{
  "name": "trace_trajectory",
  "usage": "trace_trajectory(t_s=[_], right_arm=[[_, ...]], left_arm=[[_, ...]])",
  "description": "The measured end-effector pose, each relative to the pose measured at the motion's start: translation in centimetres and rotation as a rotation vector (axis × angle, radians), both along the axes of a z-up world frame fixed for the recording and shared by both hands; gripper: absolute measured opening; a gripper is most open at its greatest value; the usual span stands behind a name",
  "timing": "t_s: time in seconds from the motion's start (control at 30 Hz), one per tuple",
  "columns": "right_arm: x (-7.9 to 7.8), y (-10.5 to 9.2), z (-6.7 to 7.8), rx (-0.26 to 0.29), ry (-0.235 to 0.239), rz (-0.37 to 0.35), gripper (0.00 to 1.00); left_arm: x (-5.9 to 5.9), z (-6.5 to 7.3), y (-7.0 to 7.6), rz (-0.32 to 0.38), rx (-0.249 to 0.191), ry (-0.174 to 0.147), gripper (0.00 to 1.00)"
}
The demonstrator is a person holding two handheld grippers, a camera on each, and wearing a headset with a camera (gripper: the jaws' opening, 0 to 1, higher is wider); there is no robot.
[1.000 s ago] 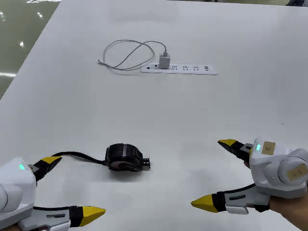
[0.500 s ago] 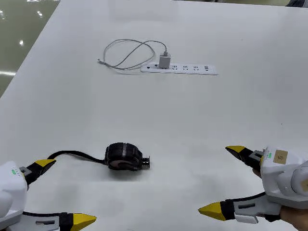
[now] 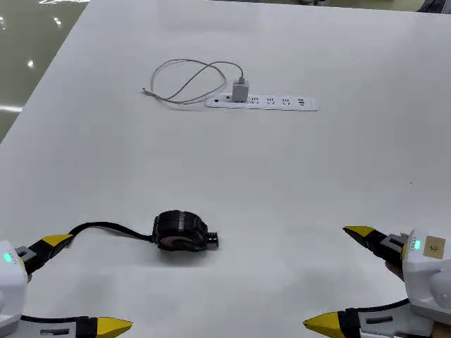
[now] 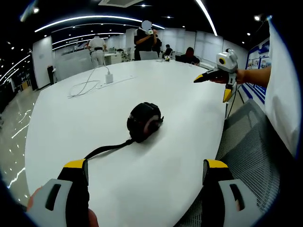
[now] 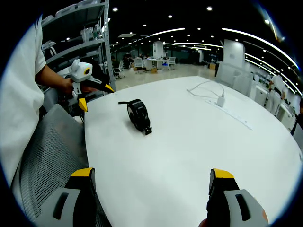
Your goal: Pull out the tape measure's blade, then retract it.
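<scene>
A black tape measure (image 3: 180, 231) lies on the white table (image 3: 282, 162), its wrist strap (image 3: 106, 229) trailing left and its blade tip (image 3: 214, 241) pointing right, blade not drawn out. The same tape measure (image 4: 144, 121) sits ahead of my left gripper (image 4: 144, 172), and the tape measure (image 5: 138, 114) lies ahead of my right gripper (image 5: 150, 182). My left gripper (image 3: 81, 285) stands open at the bottom left corner, apart from the strap. My right gripper (image 3: 342, 278) stands open at the bottom right, well clear of the tape measure. Both hold nothing.
A white power strip (image 3: 262, 102) with a plugged charger (image 3: 241, 90) and a looped white cable (image 3: 184, 79) lies at the back of the table. The table's near edge runs just under both grippers. People stand far behind the table (image 4: 144, 33).
Both grippers have drawn back toward the near edge and slightly outward, away from the tape measure. The tape measure has not moved.
</scene>
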State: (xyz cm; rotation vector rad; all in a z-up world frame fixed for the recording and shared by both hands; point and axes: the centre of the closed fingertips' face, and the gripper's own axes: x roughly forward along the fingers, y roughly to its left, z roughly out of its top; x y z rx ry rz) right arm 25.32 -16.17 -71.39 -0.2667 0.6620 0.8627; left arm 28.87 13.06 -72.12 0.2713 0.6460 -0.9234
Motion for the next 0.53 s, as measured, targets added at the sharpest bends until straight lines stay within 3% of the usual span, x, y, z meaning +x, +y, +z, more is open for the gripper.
trace_trajectory(t_s=[0.03,0.13,0.2,0.23,0.27,0.53], right_arm=[[-0.06,-0.07,-0.02,0.000,0.002,-0.001,0.99],[-0.17,-0.32,-0.04,0.001,0.004,-0.006,0.99],[-0.25,-0.41,-0.12,-0.002,0.006,-0.007,0.99],[-0.26,-0.43,-0.13,-0.002,0.006,-0.007,0.99],[-0.29,-0.42,-0.10,-0.002,0.006,-0.008,0.99],[-0.36,-0.54,-0.14,-0.003,0.010,-0.009,0.99]], left_arm=[[0.15,-0.03,0.26,0.000,0.021,-0.018,0.98],[0.02,0.18,0.26,-0.009,0.019,-0.027,0.94],[-0.10,0.04,0.30,-0.014,0.018,-0.013,0.94],[0.13,0.05,0.45,-0.007,0.025,-0.026,0.97],[-0.02,0.02,0.42,-0.008,0.017,-0.011,0.97],[0.03,0.00,0.31,-0.013,0.016,-0.013,0.98]])
